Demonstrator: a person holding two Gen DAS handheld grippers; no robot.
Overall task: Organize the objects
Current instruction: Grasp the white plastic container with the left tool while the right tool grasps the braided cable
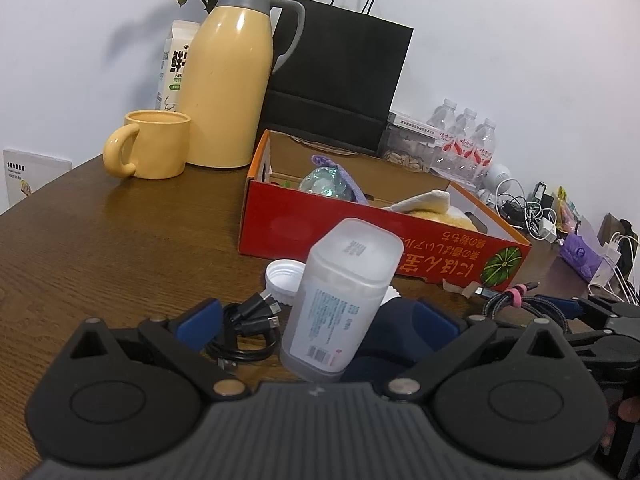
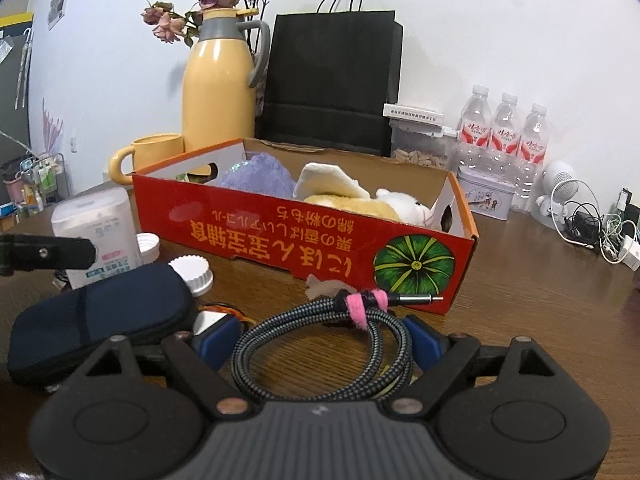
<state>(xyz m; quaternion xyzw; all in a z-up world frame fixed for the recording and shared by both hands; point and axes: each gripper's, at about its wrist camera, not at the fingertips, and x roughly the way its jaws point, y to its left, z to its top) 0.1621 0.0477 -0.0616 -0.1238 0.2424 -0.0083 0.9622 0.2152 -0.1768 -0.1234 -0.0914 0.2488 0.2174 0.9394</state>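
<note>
On the desk point(image 2: 540, 300) the red box point(image 2: 304, 240) is sitting behind both tools, the left hand-held gripper point(image 1: 316, 320) is standing apart around a frosted container point(image 1: 340, 300), and the right hand-held gripper point(image 2: 320, 340) is spreading around the braided cable point(image 2: 320, 344).

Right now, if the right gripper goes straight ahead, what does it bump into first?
Probably the coiled braided cable, lying between the open fingers of the right gripper. Past it stands the red box, though how far off is hard to judge.
</note>
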